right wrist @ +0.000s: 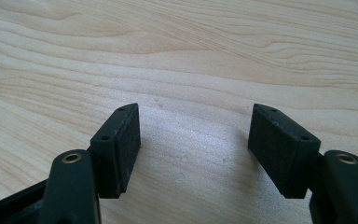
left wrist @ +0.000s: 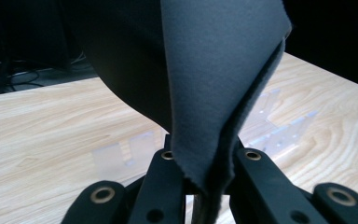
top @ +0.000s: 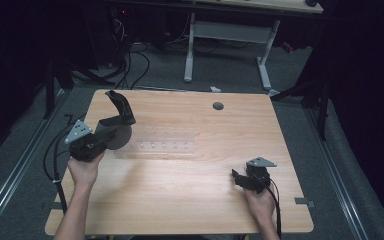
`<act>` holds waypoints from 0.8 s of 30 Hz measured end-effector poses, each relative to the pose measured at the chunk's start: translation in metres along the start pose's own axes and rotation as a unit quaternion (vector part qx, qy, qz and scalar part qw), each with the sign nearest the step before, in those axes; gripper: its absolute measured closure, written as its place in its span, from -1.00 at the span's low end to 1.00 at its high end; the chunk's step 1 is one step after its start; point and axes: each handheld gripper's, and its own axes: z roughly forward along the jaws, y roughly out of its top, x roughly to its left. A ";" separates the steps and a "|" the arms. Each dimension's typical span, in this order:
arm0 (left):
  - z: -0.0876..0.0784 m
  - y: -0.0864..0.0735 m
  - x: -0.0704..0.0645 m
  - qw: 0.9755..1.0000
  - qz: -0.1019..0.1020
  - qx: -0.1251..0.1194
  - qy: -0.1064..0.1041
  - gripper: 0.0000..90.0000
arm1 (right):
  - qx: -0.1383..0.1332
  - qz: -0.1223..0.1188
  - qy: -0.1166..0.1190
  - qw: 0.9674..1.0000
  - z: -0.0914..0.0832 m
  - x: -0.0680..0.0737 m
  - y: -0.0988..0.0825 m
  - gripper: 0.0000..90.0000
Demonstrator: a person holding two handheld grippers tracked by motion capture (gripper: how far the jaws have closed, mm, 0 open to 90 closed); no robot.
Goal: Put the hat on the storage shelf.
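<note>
My left gripper point(top: 112, 129) is raised over the left part of the wooden table point(top: 200, 200), a hand beneath it. It is shut on a dark grey felt cloth point(top: 121, 107), which stands up from the jaws. In the left gripper view the folded cloth point(left wrist: 219, 74) is pinched between the jaws of the left gripper point(left wrist: 205, 161) and hides most of what lies ahead. A clear plastic rack point(top: 162, 146) lies flat on the table just right of that gripper, and the same rack point(left wrist: 279, 130) shows behind the cloth. My right gripper point(top: 238, 178) rests near the table's front right. The right gripper point(right wrist: 196, 140) is open, with bare wood between its pads.
A round cable hole point(top: 218, 106) sits near the table's far edge. Beyond the table stands a white desk frame point(top: 227, 32), with cables point(top: 130, 65) on the floor. Dark rails run along both sides of the table.
</note>
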 end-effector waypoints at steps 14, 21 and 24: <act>0.008 0.007 0.016 0.999 0.016 -0.008 0.029 0.91 | 0.000 0.000 0.000 1.000 0.000 0.000 0.000 -0.23; 0.011 0.006 0.020 0.999 0.028 -0.005 0.034 0.91 | 0.000 0.001 0.000 1.000 0.000 0.000 0.000 -0.23; 0.011 0.005 0.022 0.999 0.028 -0.006 0.037 0.91 | 0.000 0.000 0.000 1.000 0.000 0.000 0.000 -0.23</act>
